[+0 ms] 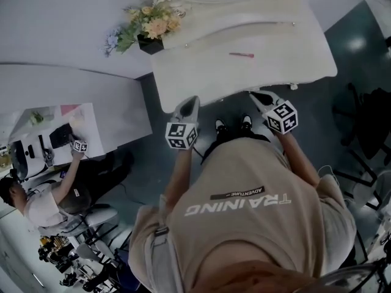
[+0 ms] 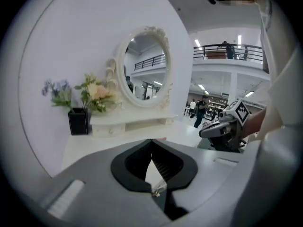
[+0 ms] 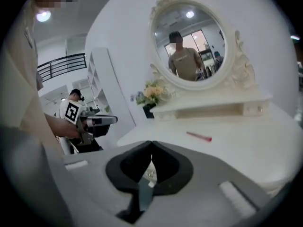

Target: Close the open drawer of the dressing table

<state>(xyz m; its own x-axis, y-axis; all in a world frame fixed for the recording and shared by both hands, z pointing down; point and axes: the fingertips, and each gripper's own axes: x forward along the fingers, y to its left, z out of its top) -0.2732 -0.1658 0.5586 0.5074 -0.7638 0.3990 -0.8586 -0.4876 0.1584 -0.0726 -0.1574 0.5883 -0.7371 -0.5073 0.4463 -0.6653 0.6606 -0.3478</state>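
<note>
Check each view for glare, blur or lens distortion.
Head view: evenly lit, dressing table top nearly washed out, pink stick readable. Left gripper view: fisheye bending, dark corners, mirror sharp. Right gripper view: same fisheye, bright glints in the mirror.

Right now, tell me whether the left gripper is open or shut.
Shut: the left gripper has its jaws together at the tips, nothing between them.

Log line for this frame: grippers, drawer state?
left gripper: shut, empty | right gripper: shut, empty | both near dressing table front edge | drawer: not visible
</note>
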